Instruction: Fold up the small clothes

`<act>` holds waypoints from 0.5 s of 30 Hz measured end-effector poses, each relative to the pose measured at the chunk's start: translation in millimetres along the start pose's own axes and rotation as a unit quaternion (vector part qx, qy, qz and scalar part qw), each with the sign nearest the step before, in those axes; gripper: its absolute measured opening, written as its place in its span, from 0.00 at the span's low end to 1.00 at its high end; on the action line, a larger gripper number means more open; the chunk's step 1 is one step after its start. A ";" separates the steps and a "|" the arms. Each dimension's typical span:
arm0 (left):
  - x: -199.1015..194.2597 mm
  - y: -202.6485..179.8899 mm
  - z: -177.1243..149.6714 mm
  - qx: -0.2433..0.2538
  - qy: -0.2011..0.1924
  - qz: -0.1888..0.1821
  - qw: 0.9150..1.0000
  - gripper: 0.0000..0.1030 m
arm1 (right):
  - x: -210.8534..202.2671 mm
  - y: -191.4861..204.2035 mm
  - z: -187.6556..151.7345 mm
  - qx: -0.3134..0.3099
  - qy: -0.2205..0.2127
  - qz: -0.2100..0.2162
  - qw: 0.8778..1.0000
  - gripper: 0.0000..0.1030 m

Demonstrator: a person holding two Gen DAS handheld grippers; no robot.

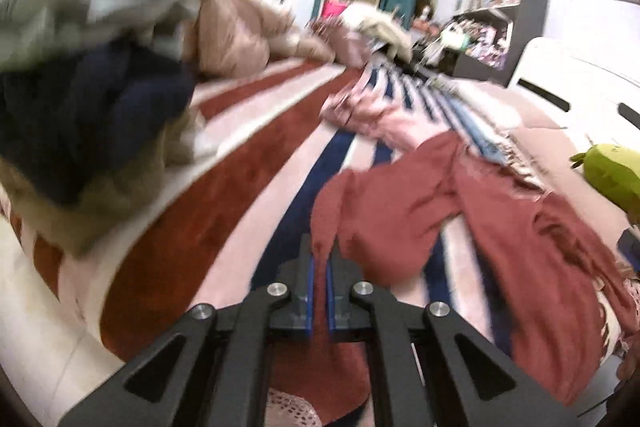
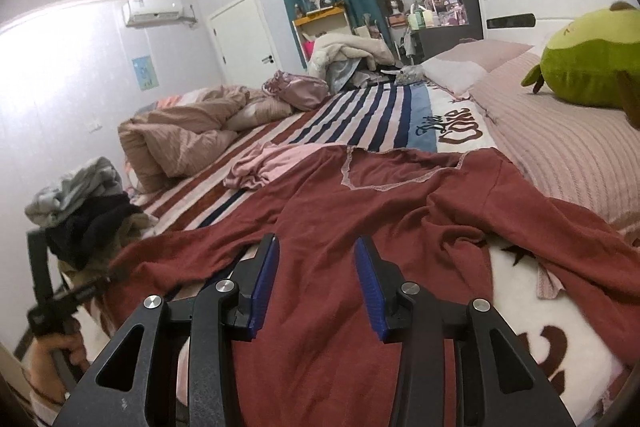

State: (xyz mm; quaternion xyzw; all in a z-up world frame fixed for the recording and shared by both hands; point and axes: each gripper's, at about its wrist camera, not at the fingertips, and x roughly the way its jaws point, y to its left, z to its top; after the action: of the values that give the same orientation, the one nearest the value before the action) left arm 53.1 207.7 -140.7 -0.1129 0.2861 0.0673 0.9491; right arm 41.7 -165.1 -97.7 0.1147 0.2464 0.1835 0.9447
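Note:
A dark red garment (image 2: 360, 203) with a pink lace neckline lies spread and wrinkled across the striped bed cover (image 2: 360, 115). In the left wrist view my left gripper (image 1: 320, 259) is shut on a thin edge of the red garment (image 1: 400, 219) and lifts it off the bed. My right gripper (image 2: 316, 251) is open, its blue pads just above the lower middle of the garment, holding nothing. The left gripper and the hand on it show at the far left of the right wrist view (image 2: 56, 303).
A pink garment (image 2: 264, 163) lies bunched beyond the red one. A pile of grey and dark clothes (image 2: 84, 203) sits at the bed's left edge. A beige duvet (image 2: 188, 131), pink pillows (image 2: 560, 147) and a green plush toy (image 2: 588, 63) lie around.

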 end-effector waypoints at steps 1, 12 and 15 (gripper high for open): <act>-7.1 -8.4 6.7 0.006 -0.012 -0.006 1.000 0.02 | -4.2 -4.7 -0.5 0.004 -0.004 0.003 1.000 0.34; -43.5 -185.1 43.2 0.126 -0.062 -0.138 0.980 0.02 | -74.9 -71.4 -11.8 0.006 -0.068 -0.003 0.998 0.34; -23.7 -246.8 29.1 0.160 -0.021 -0.198 0.967 0.02 | -98.5 -92.2 -13.3 0.008 -0.094 -0.009 0.996 0.45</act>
State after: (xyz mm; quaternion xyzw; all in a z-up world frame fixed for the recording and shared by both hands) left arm 96.3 -24.7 -60.5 -0.0121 0.2450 -0.1659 0.9551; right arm -18.2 -286.7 -95.7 0.1365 0.1592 0.1616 0.9643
